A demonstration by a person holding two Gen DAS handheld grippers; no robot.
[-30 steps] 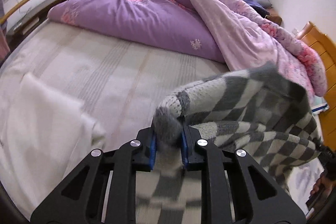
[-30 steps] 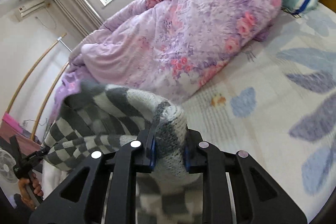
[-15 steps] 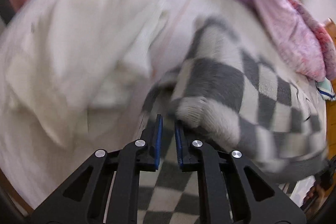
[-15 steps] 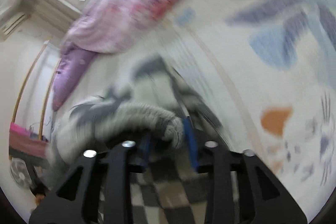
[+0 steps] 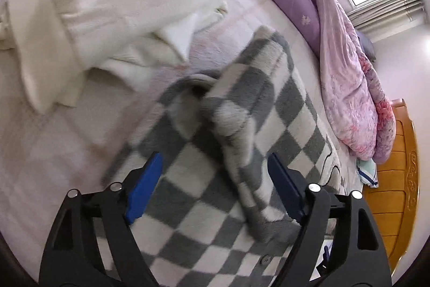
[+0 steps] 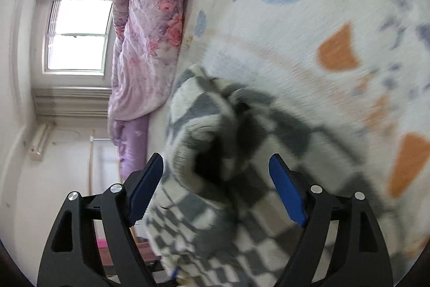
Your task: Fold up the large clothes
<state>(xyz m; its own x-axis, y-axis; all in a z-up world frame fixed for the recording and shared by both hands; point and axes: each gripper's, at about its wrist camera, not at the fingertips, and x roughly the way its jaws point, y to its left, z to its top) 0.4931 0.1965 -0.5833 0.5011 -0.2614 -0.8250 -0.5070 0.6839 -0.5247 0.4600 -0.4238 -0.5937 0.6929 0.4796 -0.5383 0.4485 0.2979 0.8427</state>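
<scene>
While the left view shows a cream garment (image 5: pixel 113 18) on the bed (image 5: pixel 48 147), only the right shows the leaf-print sheet (image 6: pixel 309 26). Between both lies the fuzzy grey-and-white checked sweater (image 5: pixel 220 152), its length running toward the purple quilt (image 5: pixel 346 66). Left gripper (image 5: pixel 215 188) and right gripper (image 6: pixel 216 188) have just been opening, released, fabric loose between the jaws.

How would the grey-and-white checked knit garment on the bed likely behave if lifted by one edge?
The checked garment would probably droop and unfold: it lies in soft rumpled folds. Its thick fuzzy knit suggests good grip, not slipperiness. It looks bulky, so likely fairly heavy for clothing.
</scene>
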